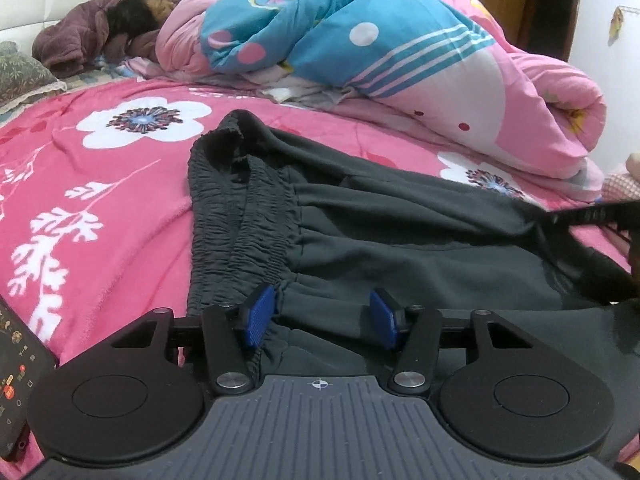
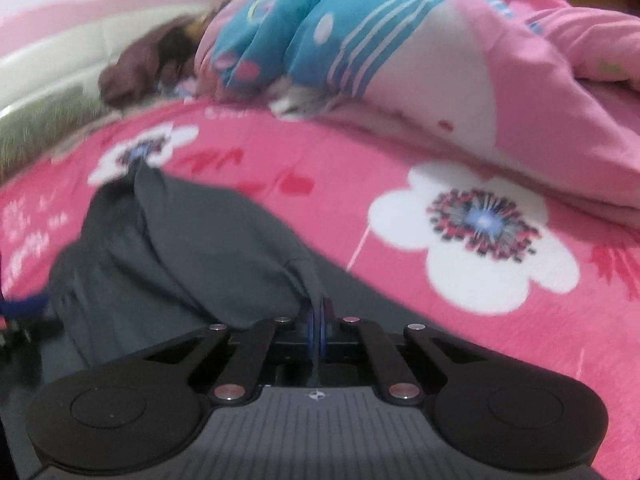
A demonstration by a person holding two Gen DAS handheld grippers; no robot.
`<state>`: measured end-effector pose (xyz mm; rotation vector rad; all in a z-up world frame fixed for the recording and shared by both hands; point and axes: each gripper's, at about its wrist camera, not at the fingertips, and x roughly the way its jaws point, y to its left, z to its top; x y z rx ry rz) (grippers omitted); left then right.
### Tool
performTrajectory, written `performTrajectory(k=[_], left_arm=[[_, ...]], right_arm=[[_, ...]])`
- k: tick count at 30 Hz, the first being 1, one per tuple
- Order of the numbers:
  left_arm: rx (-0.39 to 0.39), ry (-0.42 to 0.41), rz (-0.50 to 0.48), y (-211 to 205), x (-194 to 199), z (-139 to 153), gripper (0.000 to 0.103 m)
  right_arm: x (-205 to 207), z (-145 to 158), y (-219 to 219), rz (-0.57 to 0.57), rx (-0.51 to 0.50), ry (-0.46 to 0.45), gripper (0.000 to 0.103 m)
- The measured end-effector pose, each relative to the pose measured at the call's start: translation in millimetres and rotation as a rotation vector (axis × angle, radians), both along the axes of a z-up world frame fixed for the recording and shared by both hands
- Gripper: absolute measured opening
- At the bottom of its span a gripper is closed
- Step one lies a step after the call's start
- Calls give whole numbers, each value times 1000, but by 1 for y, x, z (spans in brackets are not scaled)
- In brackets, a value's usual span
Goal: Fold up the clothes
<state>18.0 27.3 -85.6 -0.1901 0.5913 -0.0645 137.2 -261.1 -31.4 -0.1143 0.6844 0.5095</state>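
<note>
One pair of dark grey trousers (image 1: 400, 240) is lying on the pink flowered bed (image 1: 120, 184). The left hand-held gripper (image 1: 322, 318) is hovering spread over the waistband; the right hand-held gripper (image 2: 319, 322) is pinching what seems a fabric fold (blurred view). One rolled quilt (image 1: 400, 48) is lying behind.

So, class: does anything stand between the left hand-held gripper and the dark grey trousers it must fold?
Nothing visible. The left hand-held gripper already sits over the dark grey elastic-waisted trousers, its blue pads apart with cloth lying between them.
</note>
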Motion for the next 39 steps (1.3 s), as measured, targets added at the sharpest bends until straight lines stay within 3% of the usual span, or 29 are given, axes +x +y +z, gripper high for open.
performTrajectory(k=[7,15,20,21,23,24,25,31,33,35,37,39], left_arm=[[-6,-2,1,2,-1,0,54],[-32,-1,2,6,-1,1,54],[-77,3,4,11,0,1,54],[-87,4,4,13,0,1,54],[-100,5,3,14,0,1,54],[-106,5,3,15,0,1,54],[-111,5,3,16,0,1,54],[-44,-29,62,12,-4,3,54],[-30,-28,68,12,-4,3,54],[-16,-26,68,10,-3,2,54],[0,-28,70,8,-4,2,54],[3,-29,71,9,-5,2,54]], right_arm=[[33,39,-8,-88,81,-87,1],[114,57,18,-192,83,-181,0],[132,39,32,-141,112,-55,2],[127,33,34,-112,102,-30,6],[119,21,39,-56,82,21,31],[112,17,40,-40,63,30,53],[104,14,40,-26,44,34,64],[74,0,37,35,-18,137,80],[71,-8,38,25,-45,163,77],[73,-18,40,5,-73,187,54],[74,-28,43,-16,-101,210,10],[76,-17,48,-19,-108,142,4]])
